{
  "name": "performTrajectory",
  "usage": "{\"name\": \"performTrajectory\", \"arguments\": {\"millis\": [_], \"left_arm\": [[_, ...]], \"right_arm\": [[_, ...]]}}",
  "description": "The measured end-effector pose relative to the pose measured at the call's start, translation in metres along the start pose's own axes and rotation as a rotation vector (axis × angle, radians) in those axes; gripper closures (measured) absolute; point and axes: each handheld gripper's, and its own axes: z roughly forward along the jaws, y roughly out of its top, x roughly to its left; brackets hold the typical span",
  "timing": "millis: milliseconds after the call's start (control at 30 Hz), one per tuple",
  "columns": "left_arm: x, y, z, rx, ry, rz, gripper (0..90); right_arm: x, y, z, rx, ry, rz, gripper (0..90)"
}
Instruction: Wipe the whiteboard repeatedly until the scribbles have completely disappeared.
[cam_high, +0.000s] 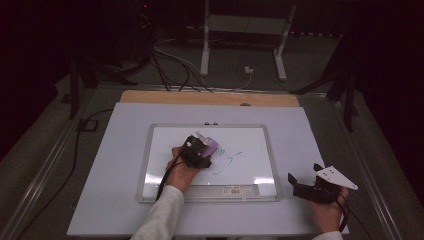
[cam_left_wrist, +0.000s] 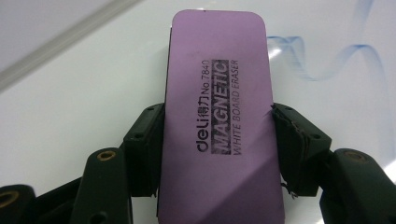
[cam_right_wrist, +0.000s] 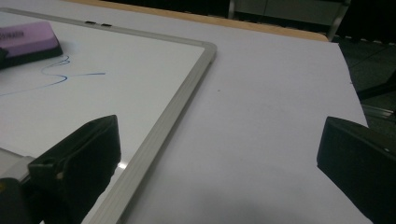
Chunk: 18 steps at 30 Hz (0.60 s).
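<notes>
My left hand-held gripper clamps the purple eraser flat on the whiteboard, beside the blue marks, presumably to wipe them. My right hand-held gripper rests wide apart, idle on the bench.

The left hand reaches forward from a pale sleeve, its tool pointing away from the person — both black jaws pressed against the sides of a purple eraser. The right hand rests low at the right, its tool aimed left and forward, jaws spread wide apart — nothing between them.
</notes>
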Motion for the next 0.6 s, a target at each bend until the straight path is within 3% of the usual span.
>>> {"name": "performTrajectory", "arguments": {"millis": [67,167,233,267,333,600], "left_arm": [[-0.016,0.002,0.001,-0.017,-0.066,0.030,41.9],[-0.040,0.006,0.002,-0.027,-0.116,0.101,41.8],[-0.048,0.010,0.003,-0.031,-0.094,0.137,41.9],[-0.047,0.012,0.004,-0.027,-0.089,0.135,41.9],[-0.041,0.014,0.007,-0.025,-0.052,0.118,41.9],[0.015,0.018,0.015,0.012,0.068,-0.056,41.9]], "right_arm": [[0.001,0.000,0.001,0.001,0.001,-0.004,0.0],[0.002,0.001,0.001,0.001,0.002,-0.005,0.0],[0.001,0.000,0.000,0.000,0.000,-0.004,0.0],[0.001,0.000,0.000,-0.001,-0.001,-0.002,0.0],[0.000,0.000,-0.001,-0.003,-0.002,0.000,0.0],[-0.003,-0.001,-0.004,-0.005,-0.009,0.013,0.0]]}}
